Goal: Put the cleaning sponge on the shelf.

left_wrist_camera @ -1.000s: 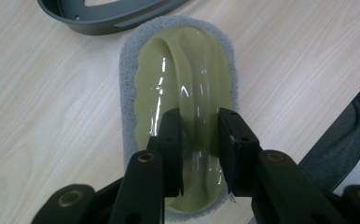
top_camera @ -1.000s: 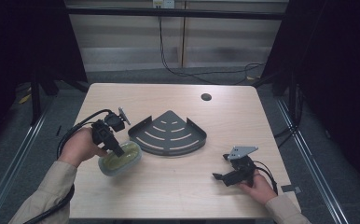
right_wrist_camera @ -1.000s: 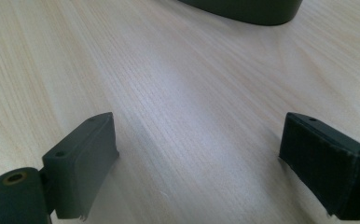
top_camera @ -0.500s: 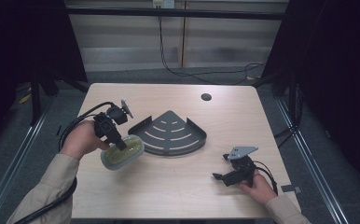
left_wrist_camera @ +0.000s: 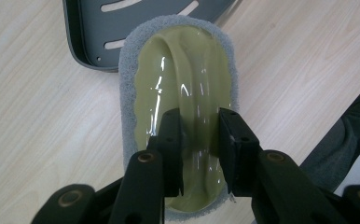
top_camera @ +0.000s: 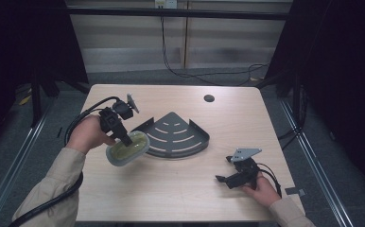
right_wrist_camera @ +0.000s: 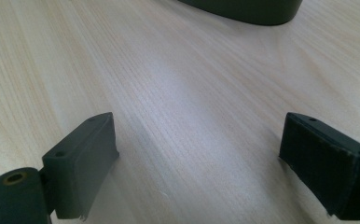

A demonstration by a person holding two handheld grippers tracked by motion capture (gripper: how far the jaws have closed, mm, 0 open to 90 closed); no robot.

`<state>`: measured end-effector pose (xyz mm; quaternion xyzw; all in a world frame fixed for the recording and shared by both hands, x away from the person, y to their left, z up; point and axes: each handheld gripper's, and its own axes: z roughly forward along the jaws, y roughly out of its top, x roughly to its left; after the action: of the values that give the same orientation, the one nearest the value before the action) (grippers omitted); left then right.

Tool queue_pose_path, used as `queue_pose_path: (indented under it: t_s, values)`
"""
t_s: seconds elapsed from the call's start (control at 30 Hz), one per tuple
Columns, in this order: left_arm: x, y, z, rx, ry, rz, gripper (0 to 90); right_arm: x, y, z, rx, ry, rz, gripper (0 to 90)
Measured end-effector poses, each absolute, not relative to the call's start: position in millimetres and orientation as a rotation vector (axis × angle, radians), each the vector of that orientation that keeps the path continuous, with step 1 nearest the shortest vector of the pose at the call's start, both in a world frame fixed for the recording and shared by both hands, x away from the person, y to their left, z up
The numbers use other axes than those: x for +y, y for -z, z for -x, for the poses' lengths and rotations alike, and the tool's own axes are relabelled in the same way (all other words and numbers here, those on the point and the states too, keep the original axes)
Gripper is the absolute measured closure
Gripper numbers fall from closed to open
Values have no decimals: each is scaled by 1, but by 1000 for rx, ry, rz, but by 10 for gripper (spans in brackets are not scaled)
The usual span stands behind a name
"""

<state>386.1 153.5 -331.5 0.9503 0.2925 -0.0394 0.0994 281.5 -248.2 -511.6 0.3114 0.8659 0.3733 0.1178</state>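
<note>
Right now the left gripper (top_camera: pixel 126 138) is clamping the raised handle of the scrubbing pad (top_camera: pixel 126 149) — olive top, grey fleece edge — and holding it, probably just clear of the table (top_camera: pixel 180 189), beside the corner shelf (top_camera: pixel 176 137). Meanwhile the right gripper (top_camera: pixel 228 178) is resting wide open, apart. Glossy plastic could be slipping between the pads (left_wrist_camera: pixel 171 140) if the pad tilts — or snagging the shelf's rim.
</note>
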Motion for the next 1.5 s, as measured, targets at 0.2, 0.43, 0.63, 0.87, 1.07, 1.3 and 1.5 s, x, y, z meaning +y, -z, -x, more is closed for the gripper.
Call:
queue_pose_path:
  t_s: [0.2,0.43,0.63,0.87,1.07,1.3,1.5]
  values:
    - [149,330,-393,871,114,-2811,720,-248,512,-282,2533,-1092,-912,104]
    - [146,325,-400,864,106,-2803,720,-248,512,-281,2533,-1092,-913,104]
    - [145,324,-404,882,102,-2788,720,-248,512,-282,2534,-1093,-913,104]
    - [145,320,-412,898,89,-2778,720,-248,512,-282,2536,-1091,-912,104]
    - [142,318,-418,909,73,-2761,720,-248,512,-282,2535,-1091,-910,104]
    - [135,319,-427,914,67,-2753,720,-248,512,-282,2535,-1091,-910,104]
    - [130,323,-434,919,54,-2745,720,-248,512,-282,2535,-1091,-911,104]
